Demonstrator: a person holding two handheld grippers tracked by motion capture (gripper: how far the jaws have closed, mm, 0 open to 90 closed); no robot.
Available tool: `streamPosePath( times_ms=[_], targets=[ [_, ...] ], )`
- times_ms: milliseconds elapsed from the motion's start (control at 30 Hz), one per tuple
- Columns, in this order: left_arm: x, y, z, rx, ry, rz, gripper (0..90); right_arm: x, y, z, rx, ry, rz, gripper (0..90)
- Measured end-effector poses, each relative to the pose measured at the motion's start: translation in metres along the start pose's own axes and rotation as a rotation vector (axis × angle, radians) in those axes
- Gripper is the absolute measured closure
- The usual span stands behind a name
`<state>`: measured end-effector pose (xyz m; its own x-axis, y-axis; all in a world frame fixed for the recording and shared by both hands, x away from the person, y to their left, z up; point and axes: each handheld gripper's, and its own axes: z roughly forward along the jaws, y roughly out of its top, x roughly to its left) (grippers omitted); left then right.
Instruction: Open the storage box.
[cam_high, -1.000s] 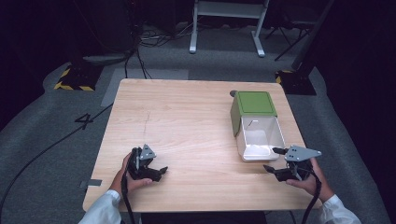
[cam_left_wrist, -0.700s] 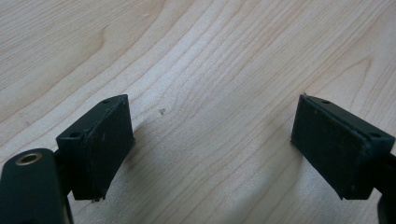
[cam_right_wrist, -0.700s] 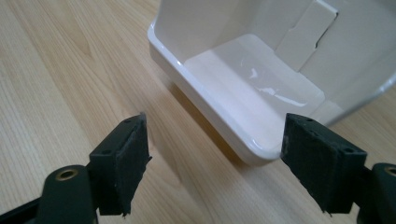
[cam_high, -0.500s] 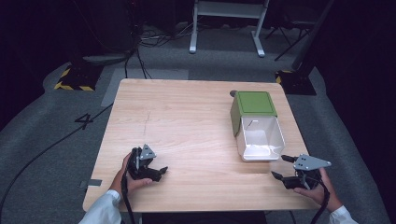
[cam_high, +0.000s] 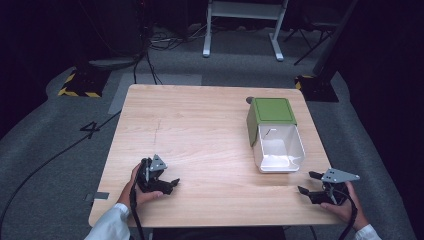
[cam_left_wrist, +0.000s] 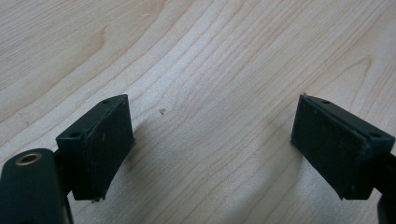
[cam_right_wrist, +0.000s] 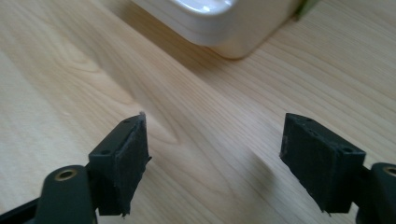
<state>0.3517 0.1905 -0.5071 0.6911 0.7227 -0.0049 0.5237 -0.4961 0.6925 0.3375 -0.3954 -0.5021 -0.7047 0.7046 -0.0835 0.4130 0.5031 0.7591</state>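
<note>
Nearest the person's edge, two hands come in from the bottom of the high view, each holding a two-jaw gripper low over the wooden table (cam_high: 200, 130). The left gripper (cam_high: 167, 184) sits at about seven o'clock on the tabletop, held by the left hand (cam_high: 137, 187), a white sleeve (cam_high: 107, 226) below it and a black cable trailing back off the near edge. In the left gripper view its jaws stand wide apart with bare wood grain and a tiny pale speck (cam_left_wrist: 162, 111) between them; nothing is held.

Over at about five o'clock, at the near right corner of the table, the right gripper (cam_high: 309, 184) is held by the right hand (cam_high: 345, 205), with its grey three-cornered plate on top and its jaws pointing toward nine o'clock. In the right gripper view the jaws are likewise spread wide, empty, over the table (cam_right_wrist: 196, 140), and the rounded corner of the white bin (cam_right_wrist: 224, 23) shows at twelve o'clock, apart from the jaws.

Farther in, at about three o'clock on the table, the white bin (cam_high: 277, 147) lies with its open mouth facing up, its green lid (cam_high: 271, 111) at the far end, toward twelve o'clock. The bin's inside looks empty. It lies near the right gripper and well apart from the left one.

Beyond the table, grey carpet (cam_high: 60, 130) carries a dark cable and a "4" mark (cam_high: 91, 129) at nine o'clock, a yellow-and-black striped base (cam_high: 80, 90) at ten o'clock, and a white stand's legs (cam_high: 240, 30) at twelve o'clock.
</note>
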Motion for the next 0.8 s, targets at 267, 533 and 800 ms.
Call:
streamPosePath(
  times_ms=[267,533,800],
  targets=[
    [0.0,0.0,0.0,0.001,-0.002,-0.003,13.0,-0.015,-0.01,-0.003,-0.003,-0.011,0.131,21.8],
    [0.0,0.0,0.0,0.0,0.001,0.001,13.0,-0.016,-0.011,-0.003,0.024,-0.055,0.147,20.8],
    [0.0,0.0,0.0,0.0,0.0,0.001,13.0,-0.015,-0.011,-0.003,0.025,-0.064,0.151,20.7]
  ],
)
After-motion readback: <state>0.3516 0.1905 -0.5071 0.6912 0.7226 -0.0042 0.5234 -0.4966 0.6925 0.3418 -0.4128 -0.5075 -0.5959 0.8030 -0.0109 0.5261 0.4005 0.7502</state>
